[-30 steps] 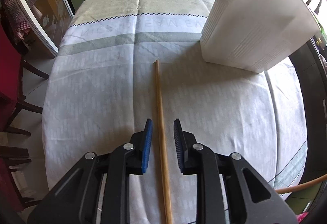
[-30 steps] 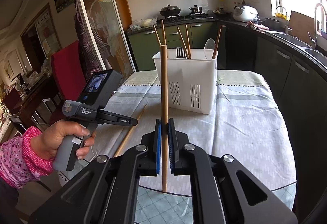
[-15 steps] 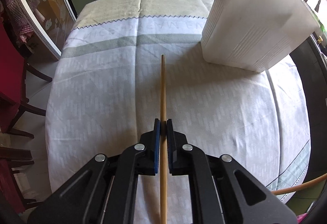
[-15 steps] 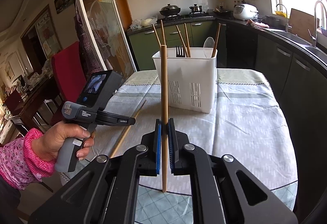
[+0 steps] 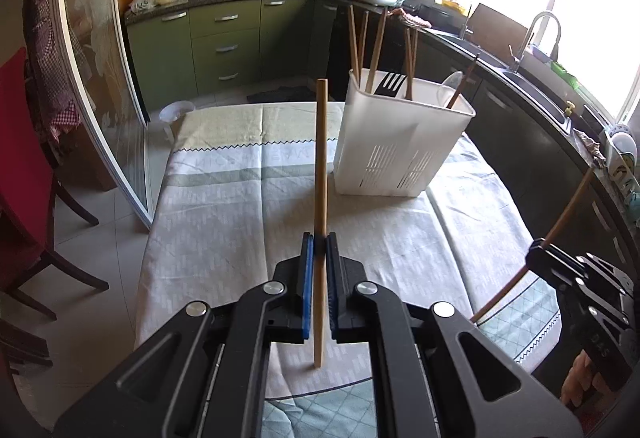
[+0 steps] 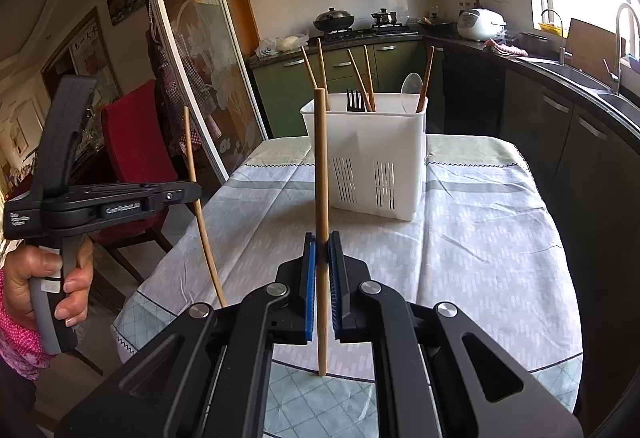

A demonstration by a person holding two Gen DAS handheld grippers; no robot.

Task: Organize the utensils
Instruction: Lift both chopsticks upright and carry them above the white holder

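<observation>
1. I hold two chopsticks: my left gripper (image 5: 318,252) is clamped on one chopstick (image 5: 321,174), my right gripper (image 6: 322,252) on the other chopstick (image 6: 321,174), both upright, short of the white caddy (image 6: 376,166).
2. In the caddy I count five chopsticks, one black fork (image 6: 353,101), one pale spoon (image 6: 411,86).
3. A second ago the left chopstick lay flat on the tablecloth (image 5: 224,222) beside the caddy; now it is lifted.
</observation>
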